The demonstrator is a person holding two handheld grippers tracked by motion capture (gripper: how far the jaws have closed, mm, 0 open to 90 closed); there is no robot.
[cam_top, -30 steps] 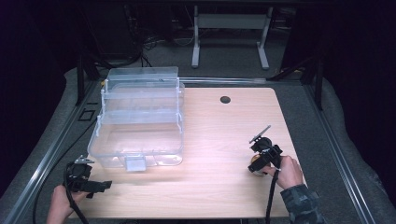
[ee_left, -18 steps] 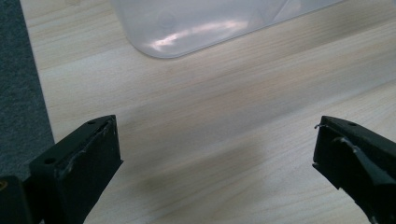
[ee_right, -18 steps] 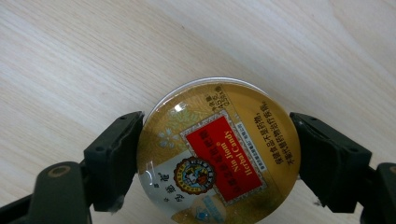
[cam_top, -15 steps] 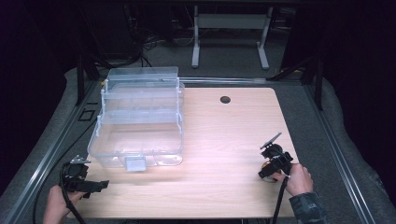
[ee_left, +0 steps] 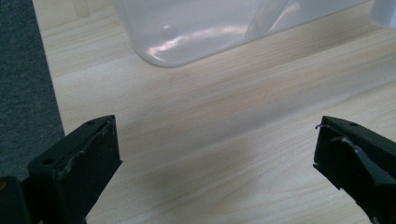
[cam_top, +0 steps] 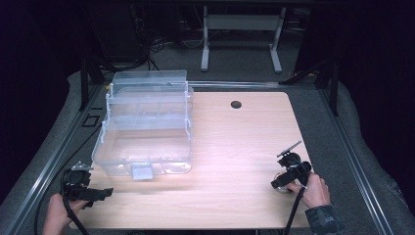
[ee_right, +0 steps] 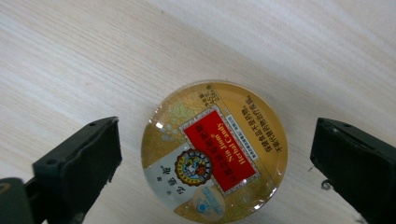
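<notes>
Round gold candy tin (ee_right: 214, 150), flat on table (ee_right: 93, 56)

Clear plastic organizer box (cam_top: 147, 127) on table (cam_top: 235, 147)

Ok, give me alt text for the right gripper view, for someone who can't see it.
A round gold candy tin with a red label lies flat on the pale wooden table, centred between the open black jaws of the right gripper. Neither jaw touches the tin.
</notes>
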